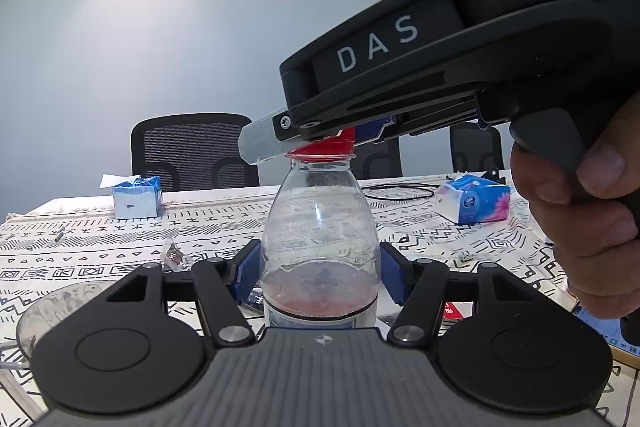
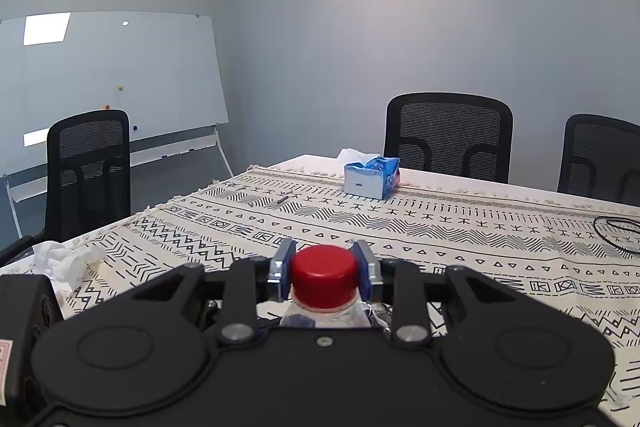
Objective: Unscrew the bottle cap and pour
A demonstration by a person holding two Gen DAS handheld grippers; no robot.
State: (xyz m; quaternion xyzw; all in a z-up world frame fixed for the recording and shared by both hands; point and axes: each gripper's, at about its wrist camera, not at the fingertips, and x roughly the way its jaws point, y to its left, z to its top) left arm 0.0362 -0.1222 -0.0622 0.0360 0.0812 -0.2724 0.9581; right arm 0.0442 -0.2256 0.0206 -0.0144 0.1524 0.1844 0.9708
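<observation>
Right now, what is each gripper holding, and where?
Left gripper clamps the bottle around its body; right gripper clamps the red cap by its sides.

The left gripper (image 1: 320,269) is matte black with a ribbed grey top plate, 2 round discs, silver pivot pins and blue ribbed pads (image 1: 394,277). The right gripper (image 2: 324,269) has the same black build, blue pads on silver brackets, white "DAS" lettering, a cross-head screw and a pistol handle in a bare hand (image 1: 580,235).
</observation>
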